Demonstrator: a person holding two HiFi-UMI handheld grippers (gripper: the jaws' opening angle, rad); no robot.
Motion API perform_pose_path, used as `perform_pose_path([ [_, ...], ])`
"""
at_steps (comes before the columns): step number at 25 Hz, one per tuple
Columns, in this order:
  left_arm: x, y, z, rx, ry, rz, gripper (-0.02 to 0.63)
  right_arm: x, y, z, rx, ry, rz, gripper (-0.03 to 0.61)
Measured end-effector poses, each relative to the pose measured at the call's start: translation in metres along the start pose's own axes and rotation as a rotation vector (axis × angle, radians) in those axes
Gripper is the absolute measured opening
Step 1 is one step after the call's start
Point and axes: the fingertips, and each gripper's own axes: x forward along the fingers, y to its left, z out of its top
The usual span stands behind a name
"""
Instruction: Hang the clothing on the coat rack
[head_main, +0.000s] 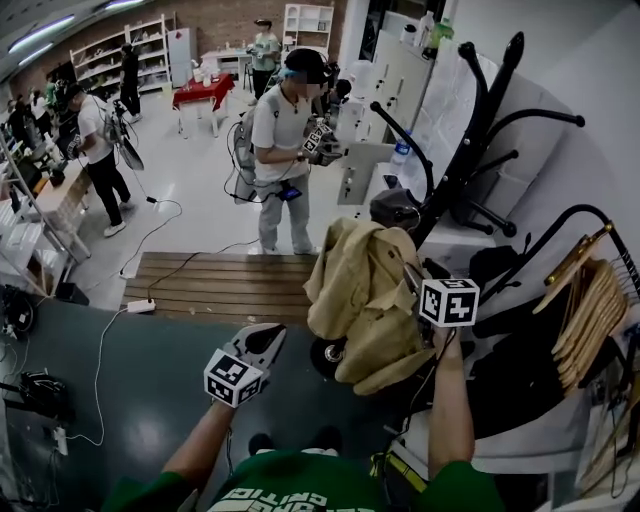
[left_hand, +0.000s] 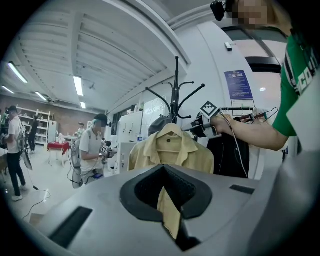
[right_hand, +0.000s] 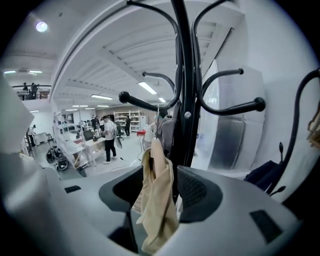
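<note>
While the tan shirt (head_main: 365, 290) hangs by its hanger (left_hand: 172, 129) on the black coat rack (head_main: 470, 150), I hold the right gripper (head_main: 410, 272) wide open around loose cloth and the left gripper (head_main: 268, 340) with jaws apart, nearer. The hanging looks done; next I must back out without snagging.

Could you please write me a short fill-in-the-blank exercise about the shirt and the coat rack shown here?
1. The tan shirt hangs on the black ___.
2. The right gripper has its jaws ___, with shirt cloth between them.
3. The person holding the grippers wears a top coloured ___.
Missing words: coat rack; open; green.
</note>
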Motion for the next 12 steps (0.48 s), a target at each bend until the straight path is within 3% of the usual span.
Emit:
perform_pose_path([
  [6, -0.005, -0.007, -0.003, -0.005, -0.001, -0.054, 0.005, -0.058, 0.015, -0.014, -0.007, -0.065, -0.091, 0.201],
  [12, -0.009, -0.021, -0.007, -0.004, 0.001, -0.133, 0.005, -0.091, 0.054, -0.050, 0.016, -0.083, -0.082, 0.199],
])
